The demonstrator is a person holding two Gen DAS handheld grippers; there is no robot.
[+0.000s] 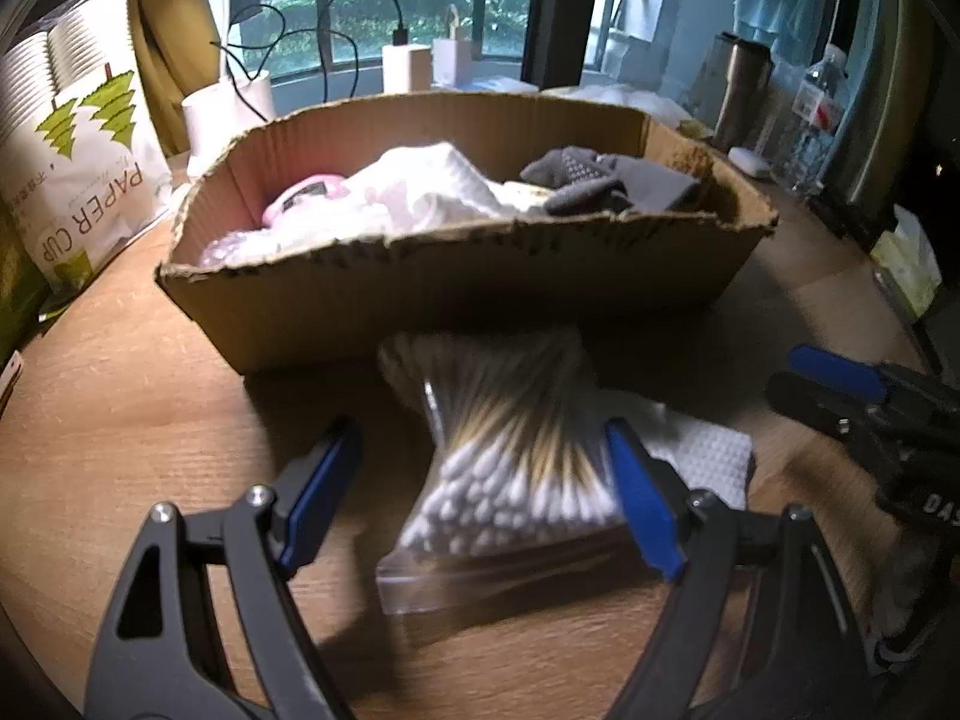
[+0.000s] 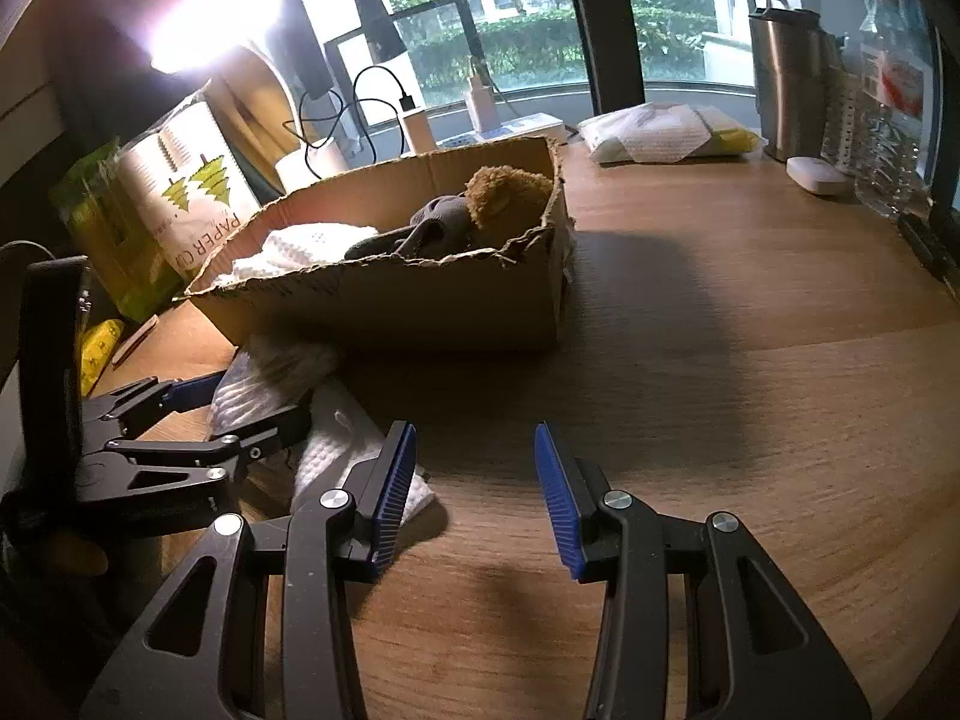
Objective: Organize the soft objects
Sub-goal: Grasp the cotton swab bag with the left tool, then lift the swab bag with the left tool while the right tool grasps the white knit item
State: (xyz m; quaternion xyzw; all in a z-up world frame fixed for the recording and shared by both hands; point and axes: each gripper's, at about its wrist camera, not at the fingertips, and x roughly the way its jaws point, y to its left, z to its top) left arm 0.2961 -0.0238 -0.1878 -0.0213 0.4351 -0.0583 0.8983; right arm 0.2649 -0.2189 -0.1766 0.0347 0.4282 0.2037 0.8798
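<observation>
A clear bag of cotton swabs lies on the wooden table in front of a torn cardboard box. My left gripper is open, its blue pads on either side of the bag. A white paper towel lies under the bag. The box holds white cloth, a grey glove and a pink item. In the right wrist view the box also holds a brown plush toy. My right gripper is open and empty over bare table, beside the paper towel and the left gripper.
A paper cup pack stands left of the box. A steel tumbler, water bottle, white case and a plastic packet stand at the back right. Chargers and cables lie behind the box.
</observation>
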